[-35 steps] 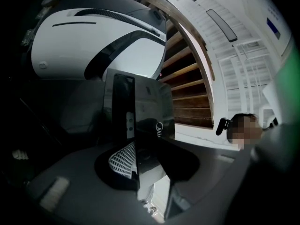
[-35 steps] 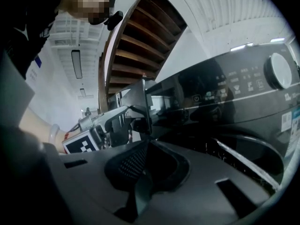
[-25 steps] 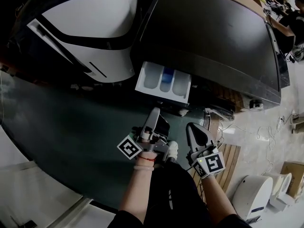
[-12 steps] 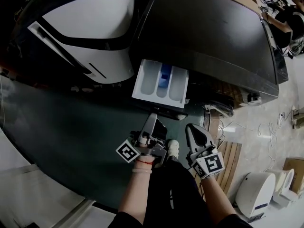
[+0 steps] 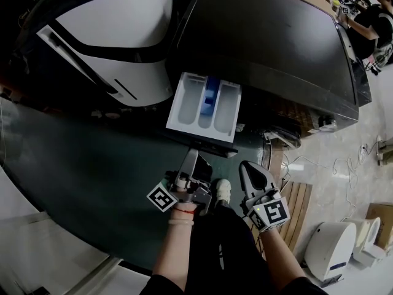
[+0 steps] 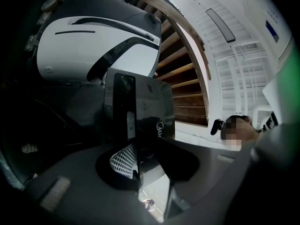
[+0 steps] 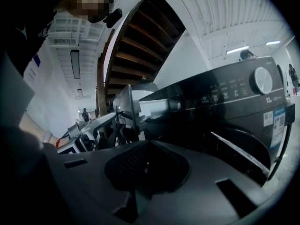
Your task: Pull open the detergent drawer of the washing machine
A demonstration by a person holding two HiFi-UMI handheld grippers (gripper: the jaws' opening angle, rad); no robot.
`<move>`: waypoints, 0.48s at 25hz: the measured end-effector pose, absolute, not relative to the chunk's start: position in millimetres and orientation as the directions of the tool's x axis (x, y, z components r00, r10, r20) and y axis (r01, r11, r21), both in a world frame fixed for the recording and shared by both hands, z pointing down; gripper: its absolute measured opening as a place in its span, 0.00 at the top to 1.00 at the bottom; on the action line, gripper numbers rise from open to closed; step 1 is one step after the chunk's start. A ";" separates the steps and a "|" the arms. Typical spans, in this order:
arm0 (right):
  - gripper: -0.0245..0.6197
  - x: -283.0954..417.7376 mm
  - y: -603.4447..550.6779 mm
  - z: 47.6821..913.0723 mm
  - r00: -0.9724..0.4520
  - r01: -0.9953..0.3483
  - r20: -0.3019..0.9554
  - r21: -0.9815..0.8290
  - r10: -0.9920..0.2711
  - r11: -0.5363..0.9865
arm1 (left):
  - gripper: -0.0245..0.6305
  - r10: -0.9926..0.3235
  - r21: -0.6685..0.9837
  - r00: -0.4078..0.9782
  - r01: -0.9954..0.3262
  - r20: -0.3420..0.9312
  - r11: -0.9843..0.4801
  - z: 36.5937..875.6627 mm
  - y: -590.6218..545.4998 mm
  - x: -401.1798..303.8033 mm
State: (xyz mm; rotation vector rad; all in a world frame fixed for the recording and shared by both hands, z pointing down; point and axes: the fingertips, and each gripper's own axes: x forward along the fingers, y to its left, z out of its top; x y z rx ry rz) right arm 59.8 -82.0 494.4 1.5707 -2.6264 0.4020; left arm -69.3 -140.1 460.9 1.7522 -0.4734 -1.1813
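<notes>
The black washing machine (image 5: pixel 270 35) has its white detergent drawer (image 5: pixel 202 108) pulled well out, a blue compartment in its middle. My left gripper (image 5: pixel 193 157) is shut on the drawer's dark front panel (image 6: pixel 140 107), which fills the space between its jaws in the left gripper view. My right gripper (image 5: pixel 252 169) hangs to the right of the drawer, apart from it, its jaws together and holding nothing. In the right gripper view the machine's control panel with its round dial (image 7: pixel 263 80) is at the right and the extended drawer (image 7: pixel 154 104) is ahead.
A white and black appliance (image 5: pixel 116 23) stands directly left of the washing machine. A dark green mat (image 5: pixel 92 165) covers the floor below. A wooden pallet (image 5: pixel 298 201), loose cables (image 5: pixel 344 171) and white units (image 5: pixel 334 251) lie at the right. My shoe (image 5: pixel 222 192) is between the grippers.
The drawer has slid farther out of the machine, toward me, with the left gripper holding its front. The right gripper has drifted back slightly alongside.
</notes>
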 end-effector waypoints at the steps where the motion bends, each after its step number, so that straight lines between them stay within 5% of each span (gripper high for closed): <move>1: 0.94 59.6 -80.5 495.9 -0.478 -0.875 0.194 -0.195 -0.857 0.444 | 0.79 -0.728 0.856 0.461 0.176 -0.508 -0.486 460.0 -139.8 -69.4; 12: 0.94 57.4 -75.7 491.5 -0.473 -0.877 0.195 -0.199 -0.859 0.437 | 0.80 -0.726 0.855 0.460 0.184 -0.511 -0.485 462.7 -138.1 -66.2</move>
